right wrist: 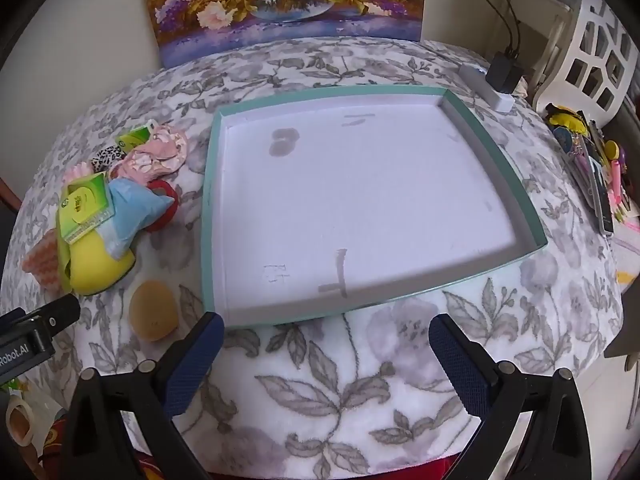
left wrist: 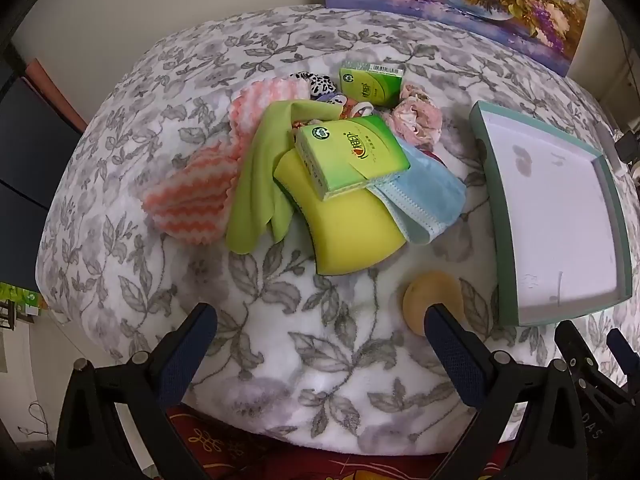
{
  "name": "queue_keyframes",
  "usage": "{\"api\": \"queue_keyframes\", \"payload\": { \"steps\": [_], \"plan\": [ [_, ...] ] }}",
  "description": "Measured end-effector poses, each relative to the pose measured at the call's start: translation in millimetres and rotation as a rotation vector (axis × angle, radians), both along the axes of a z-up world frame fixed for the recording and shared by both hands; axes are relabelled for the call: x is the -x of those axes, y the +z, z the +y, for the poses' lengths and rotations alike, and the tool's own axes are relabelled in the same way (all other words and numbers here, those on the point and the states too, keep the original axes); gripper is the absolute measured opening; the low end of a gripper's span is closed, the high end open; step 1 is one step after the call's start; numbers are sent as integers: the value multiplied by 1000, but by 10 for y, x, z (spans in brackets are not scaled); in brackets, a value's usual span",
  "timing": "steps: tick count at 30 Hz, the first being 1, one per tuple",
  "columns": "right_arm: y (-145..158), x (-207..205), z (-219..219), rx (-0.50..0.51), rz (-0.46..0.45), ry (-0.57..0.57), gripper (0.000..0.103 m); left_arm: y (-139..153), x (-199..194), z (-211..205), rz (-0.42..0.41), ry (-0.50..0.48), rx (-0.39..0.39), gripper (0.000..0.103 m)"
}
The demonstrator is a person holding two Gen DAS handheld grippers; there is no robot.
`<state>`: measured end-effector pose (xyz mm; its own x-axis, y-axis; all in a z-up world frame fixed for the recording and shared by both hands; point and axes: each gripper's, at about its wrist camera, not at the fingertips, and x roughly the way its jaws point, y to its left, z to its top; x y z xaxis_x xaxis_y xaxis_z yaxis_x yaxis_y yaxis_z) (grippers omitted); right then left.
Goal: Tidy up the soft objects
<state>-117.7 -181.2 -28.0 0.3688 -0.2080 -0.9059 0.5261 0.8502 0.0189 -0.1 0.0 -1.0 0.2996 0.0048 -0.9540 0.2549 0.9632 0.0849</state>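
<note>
A floral blanket (left wrist: 280,340) is covering the table. A shallow teal-rimmed tray (right wrist: 208,208) is lying on it, holding nothing. Left of the tray, the heap of soft objects (left wrist: 304,168) is resting, a yellow sponge (left wrist: 352,236) lowest. The left gripper (left wrist: 320,320) and right gripper (right wrist: 326,334) are hovering fully spread, gripping nothing.

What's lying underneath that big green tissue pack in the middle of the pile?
The tissue pack rests on a yellow sponge, with a blue cloth poking out beside it and a green cloth at its other side. Whatever else lies beneath is covered.
</note>
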Motion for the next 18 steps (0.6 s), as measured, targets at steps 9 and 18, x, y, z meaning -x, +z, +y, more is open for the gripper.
{"api": "queue_keyframes", "payload": {
  "steps": [9, 18],
  "plan": [
    [-18, -13, 21, 2, 14, 10, 103, -12, 14, 0, 1, -2, 2, 103],
    [-30, -16, 34, 4, 21, 15, 103, -26, 13, -9, 7, 2, 1, 103]
  ]
}}
